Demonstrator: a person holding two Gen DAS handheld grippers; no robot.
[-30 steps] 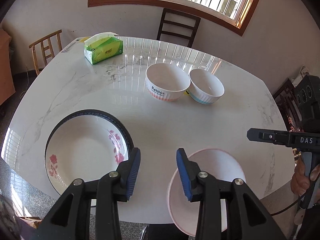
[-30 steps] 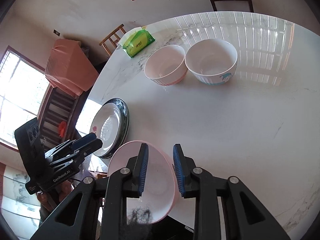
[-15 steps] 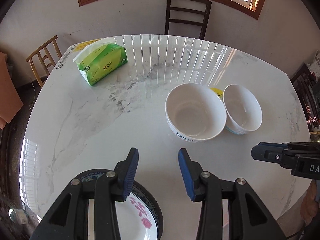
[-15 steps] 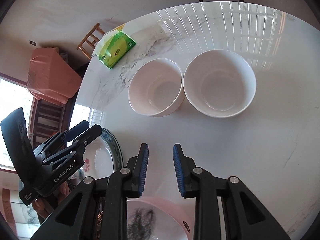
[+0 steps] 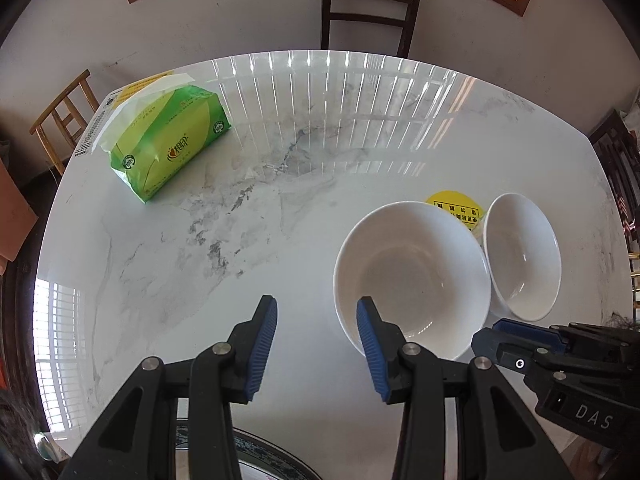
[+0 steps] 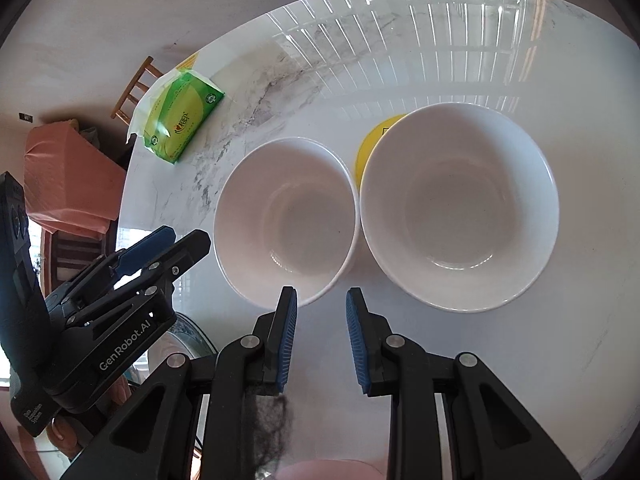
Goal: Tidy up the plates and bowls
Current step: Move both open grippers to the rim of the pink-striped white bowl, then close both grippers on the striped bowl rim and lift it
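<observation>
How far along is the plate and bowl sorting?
Early. Nothing looks stacked yet: the two white ceramic bowls, left bowl and right bowl, sit side by side on the white marble table. Both claws, left claw and right claw, are open and empty. The blue-rimmed plate and pink plate lie apart.

The left gripper, jaws apart, hovers over the marble surface beside 2 white bowls (rims touching); a green tissue pack lies well apart.
</observation>
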